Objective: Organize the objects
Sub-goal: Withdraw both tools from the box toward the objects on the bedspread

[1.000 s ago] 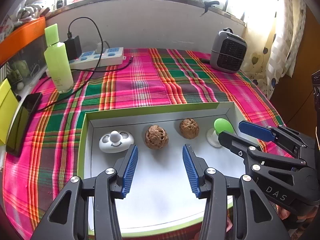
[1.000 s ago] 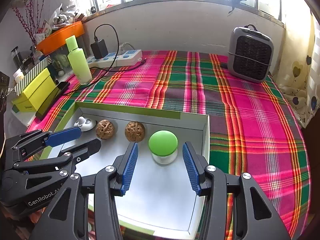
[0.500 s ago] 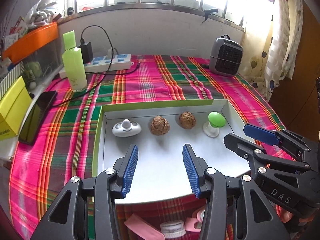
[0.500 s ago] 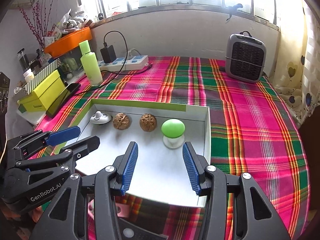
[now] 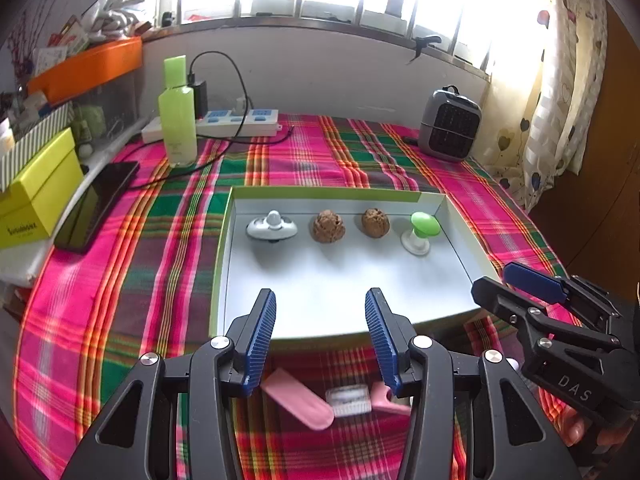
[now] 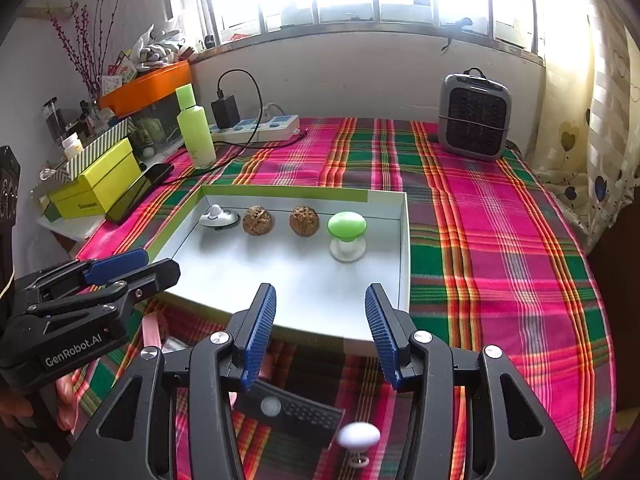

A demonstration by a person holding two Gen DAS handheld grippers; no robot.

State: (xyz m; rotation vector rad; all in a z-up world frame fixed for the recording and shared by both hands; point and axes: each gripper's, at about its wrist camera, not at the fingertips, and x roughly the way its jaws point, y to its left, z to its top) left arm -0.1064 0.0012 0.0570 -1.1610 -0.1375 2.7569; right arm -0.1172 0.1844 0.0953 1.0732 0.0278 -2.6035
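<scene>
— Four small things lined up along the far wall of a shallow white tray [image 5: 340, 304] with a lime-green rim: from left to right, a white knob on a grey base [image 5: 272, 226], two brown walnuts [image 5: 328, 227] [image 5: 375, 222] and a green-capped knob on a white foot [image 5: 420, 232]. All apart from one another, none touching.

— And nearer than the tray?

— On the plaid tablecloth [image 5: 120, 280], just short of the tray's near edge: a pink oblong piece [image 5: 298, 400], a small white ridged cap [image 5: 347, 400] and another pink piece [image 5: 386, 402]. From the right wrist view, also a dark flat device [image 6: 296, 410] and a white oval knob [image 6: 358, 435].

— Grippers?

— Left gripper [image 5: 320, 334] with blue pads spread apart, nothing between them, hanging over the tray's near edge. Right gripper [image 6: 320, 334] likewise parted and empty, just beside the left one, angled in toward the tray.

— Farther out?

— Behind the tray, well apart: a lime-green bottle [image 5: 177, 116] standing upright, a white power strip [image 5: 236, 124] with a black charger [image 6: 225, 111] plugged in, a grey space heater [image 5: 450, 126] at the far right. At the left edge, a dark phone [image 5: 96, 204] lying flat beside a yellow box [image 5: 38, 200]. Bright window above a low white wall.
</scene>
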